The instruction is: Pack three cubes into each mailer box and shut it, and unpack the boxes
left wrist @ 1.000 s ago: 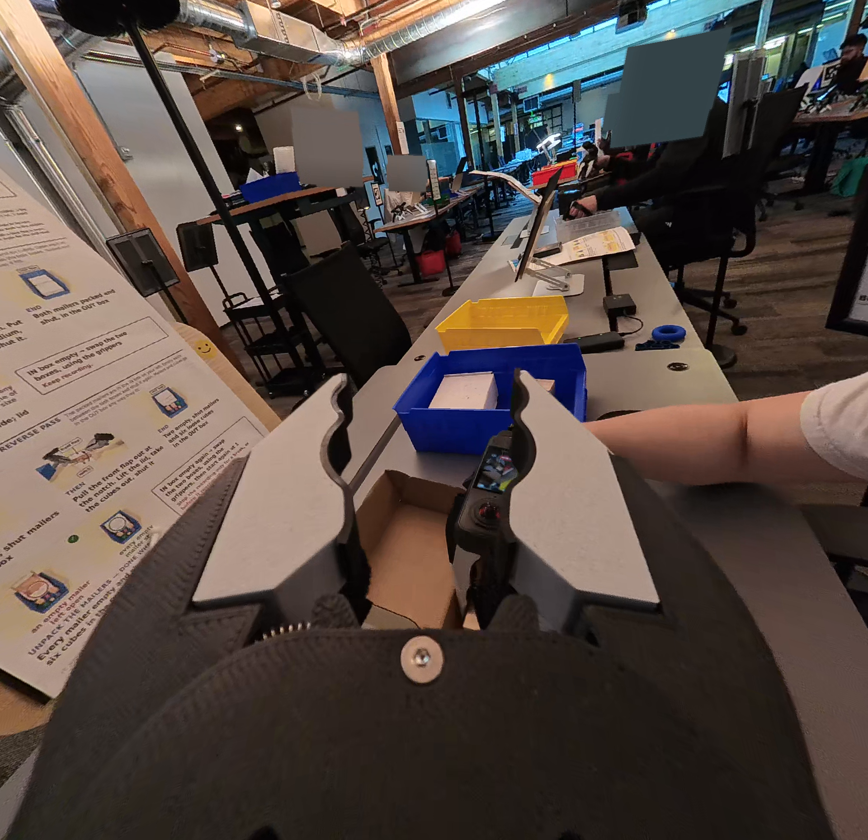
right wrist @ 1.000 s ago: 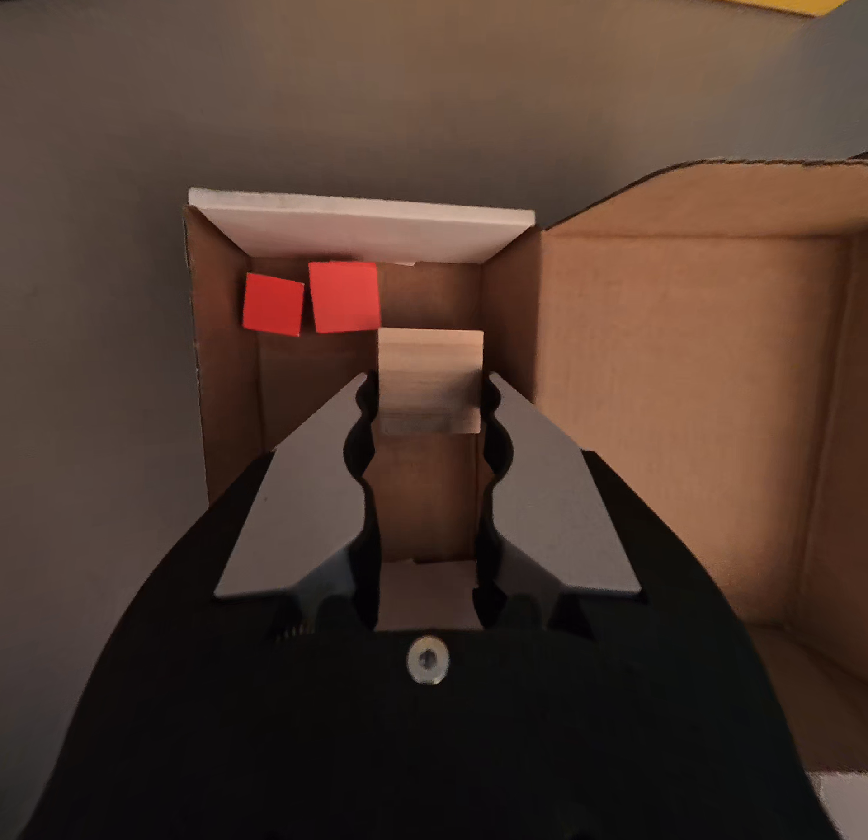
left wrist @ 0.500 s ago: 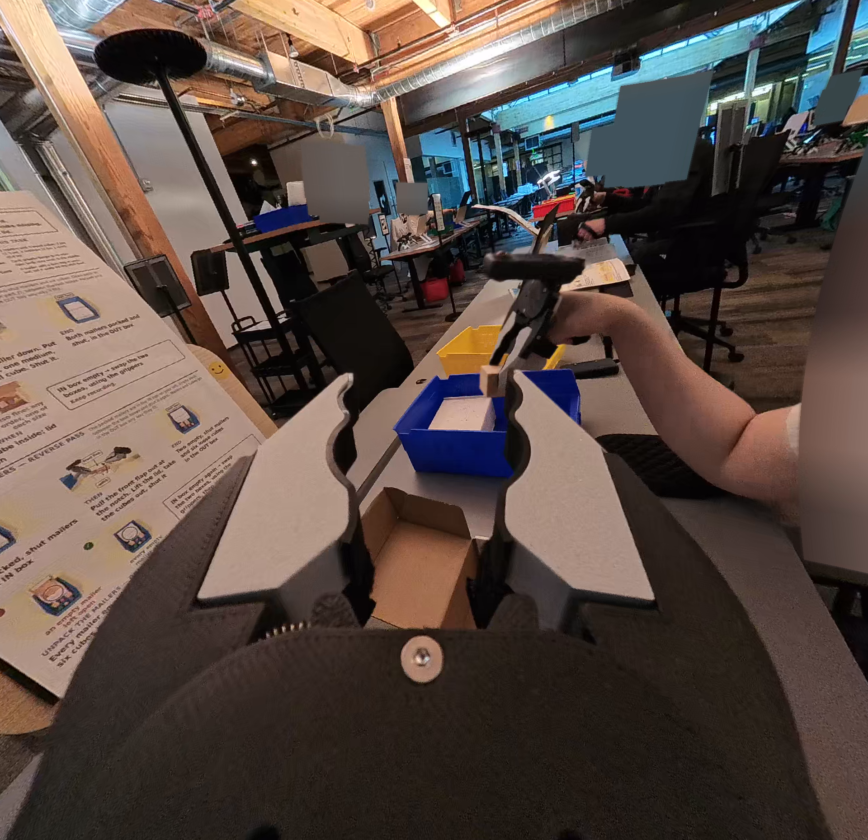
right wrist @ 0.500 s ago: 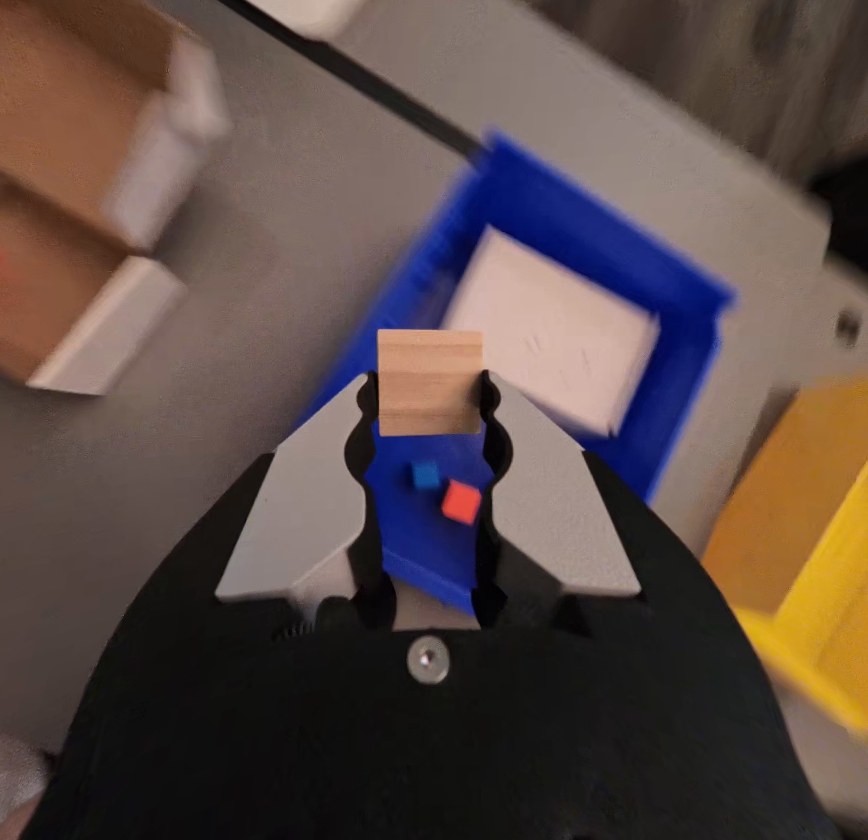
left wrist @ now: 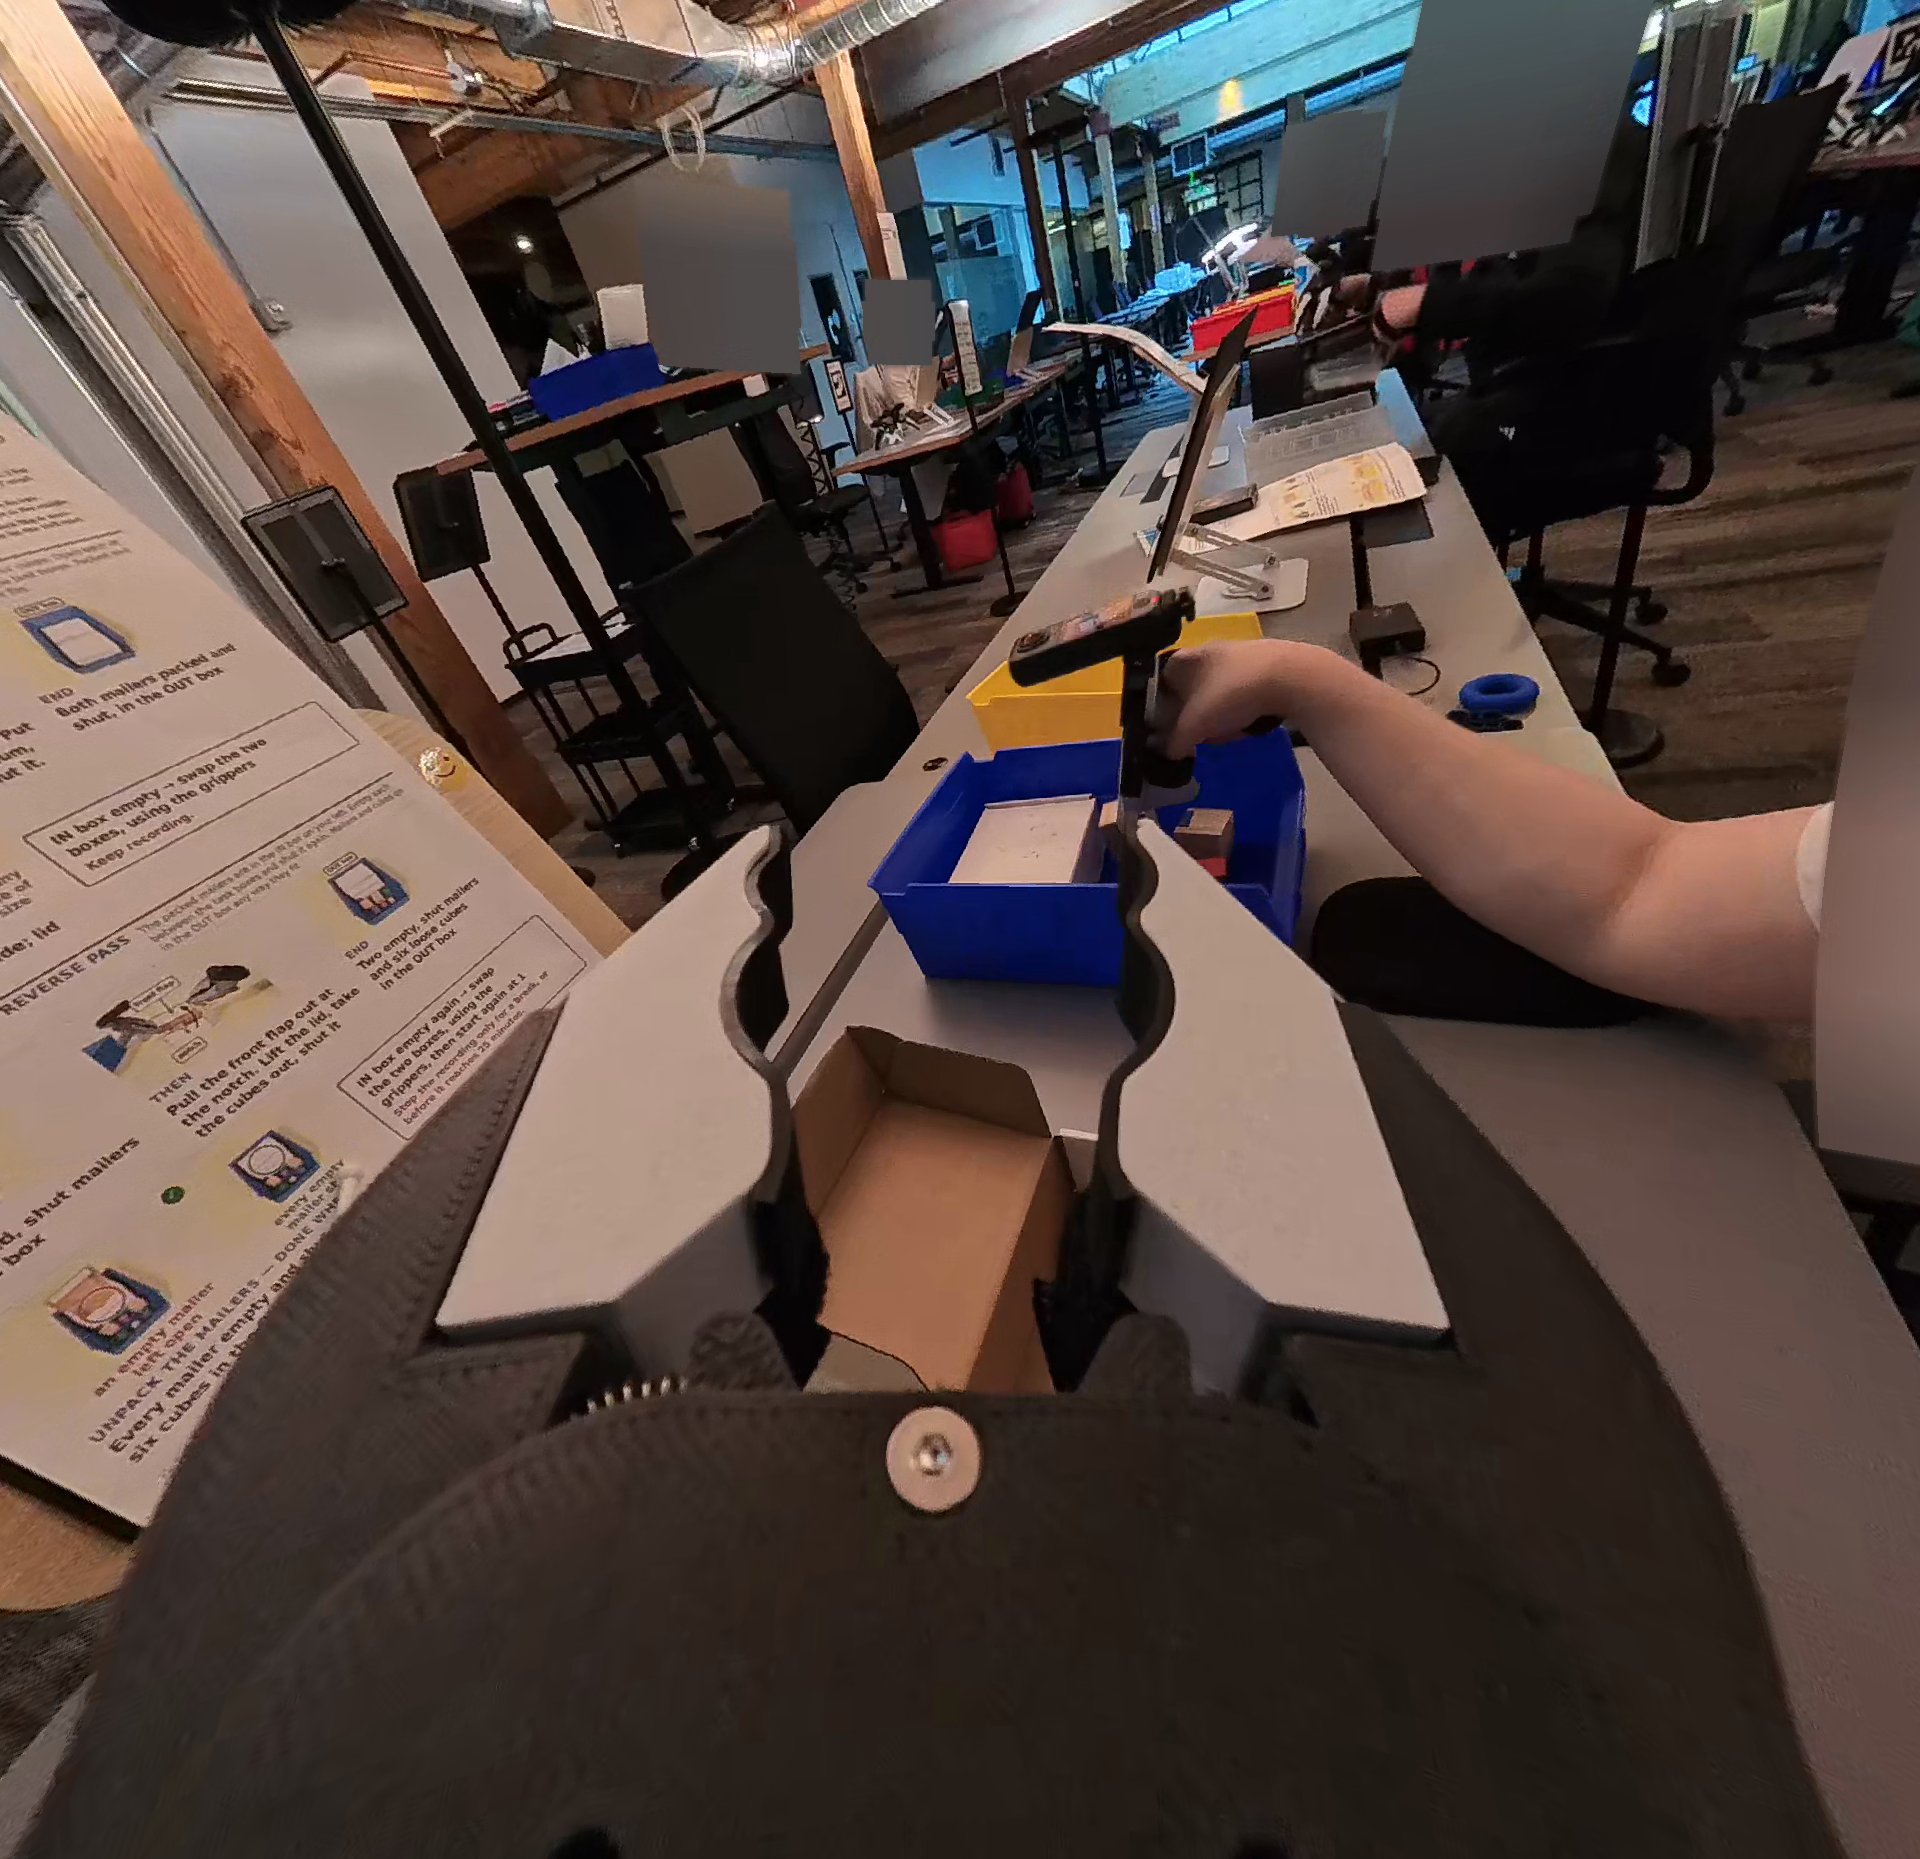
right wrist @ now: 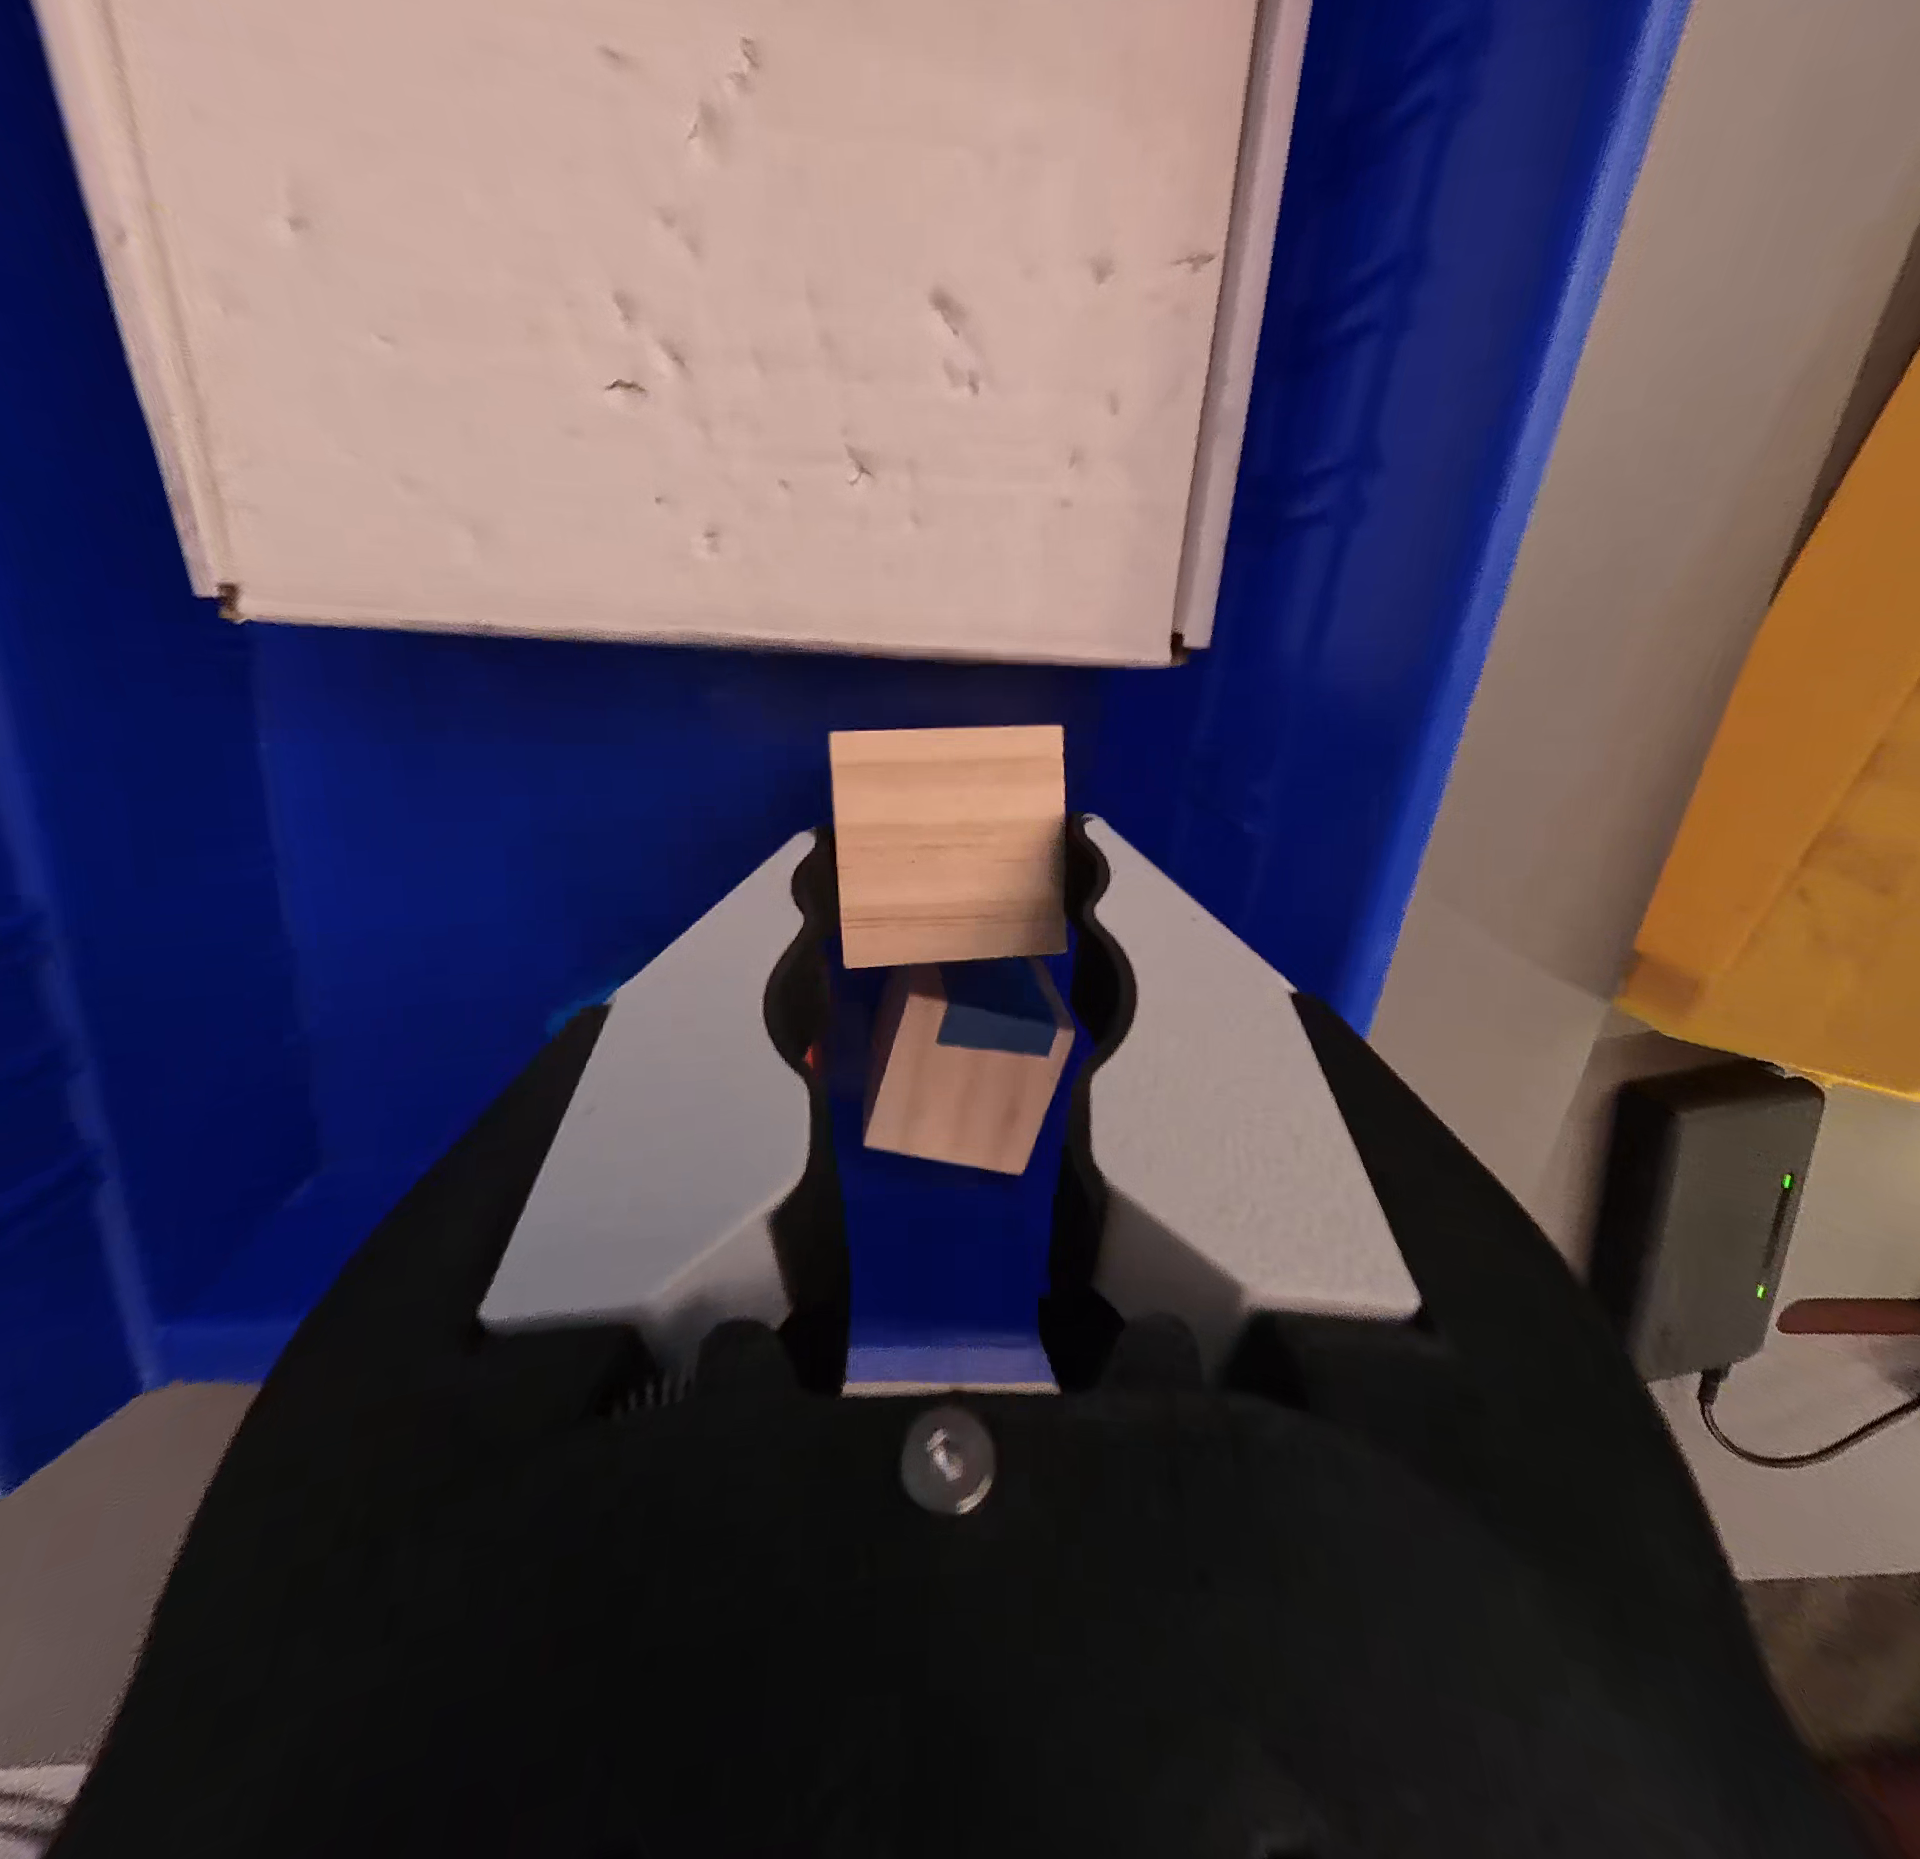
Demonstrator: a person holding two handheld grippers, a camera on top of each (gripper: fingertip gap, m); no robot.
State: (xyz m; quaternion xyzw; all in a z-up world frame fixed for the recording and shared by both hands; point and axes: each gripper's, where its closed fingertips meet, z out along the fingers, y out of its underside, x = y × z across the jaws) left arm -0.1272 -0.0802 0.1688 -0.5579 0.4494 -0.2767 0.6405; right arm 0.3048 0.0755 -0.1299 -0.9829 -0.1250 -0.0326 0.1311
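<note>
Gripping wooden cube (right wrist: 948,845) at jaw tips, right gripper (right wrist: 948,874) above blue bin (right wrist: 436,874); left gripper (left wrist: 948,936) jaws wide.

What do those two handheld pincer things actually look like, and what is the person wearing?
Each tool, left and right, has two flat grey wedge-shaped fingers with wavy black inner edges, set in a textured black body with one silver screw at its centre. Seen from the left wrist view, the right tool carries a small black camera on top. No cables show on either. The person wears a white short sleeve.
</note>
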